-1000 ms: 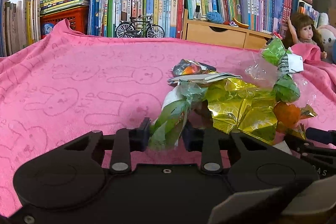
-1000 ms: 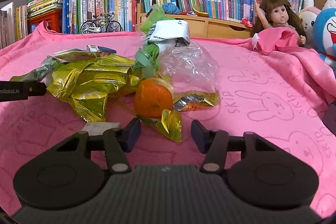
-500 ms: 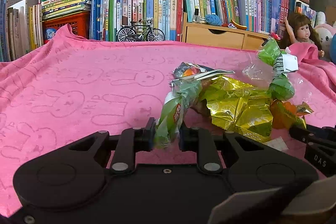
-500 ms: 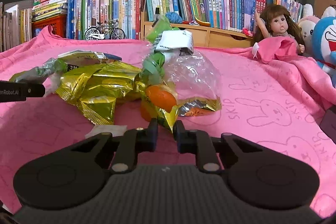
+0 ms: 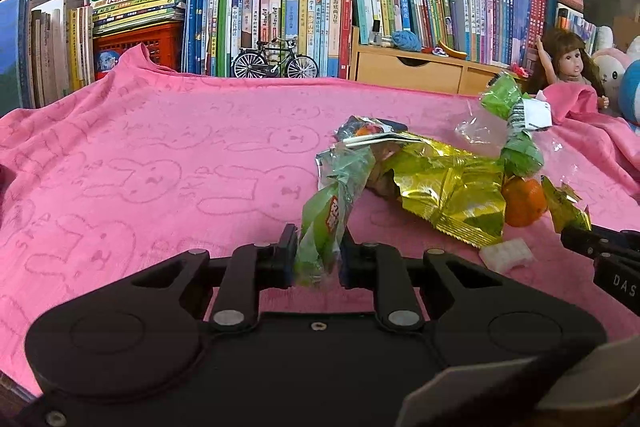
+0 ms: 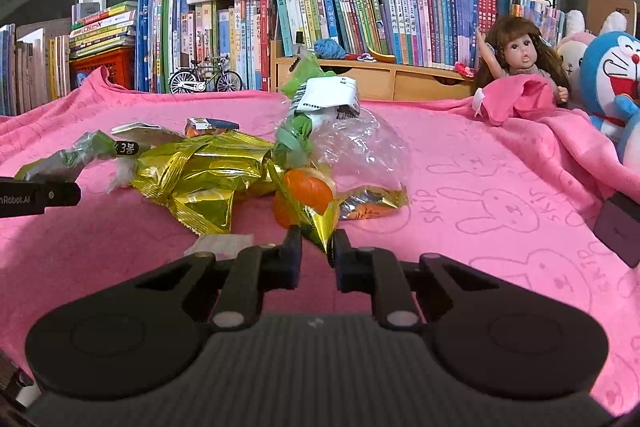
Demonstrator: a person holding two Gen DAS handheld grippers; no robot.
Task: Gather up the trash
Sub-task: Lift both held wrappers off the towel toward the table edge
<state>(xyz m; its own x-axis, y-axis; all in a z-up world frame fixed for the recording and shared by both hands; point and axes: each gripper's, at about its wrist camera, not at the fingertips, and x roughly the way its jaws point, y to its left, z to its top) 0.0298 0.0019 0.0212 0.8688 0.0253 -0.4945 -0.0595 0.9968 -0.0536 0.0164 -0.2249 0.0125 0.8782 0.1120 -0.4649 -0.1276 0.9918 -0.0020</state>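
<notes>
Wrappers (image 5: 448, 195), crinkly foil and thin plastic: light, soft, slippery; best pinched at a twisted end or corner. Pile lies mid-blanket (image 5: 140, 155), directly ahead of both tools. Left hand-held gripper (image 5: 316, 257) clenched on green wrapper (image 5: 328, 211) tail. Right hand-held gripper (image 6: 316, 247) clenched on gold foil corner (image 6: 320, 223) beside orange peel (image 6: 308, 191).

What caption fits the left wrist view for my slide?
Left gripper pinching a green wrapper off the pink blanket, beside gold wrappers.
</notes>
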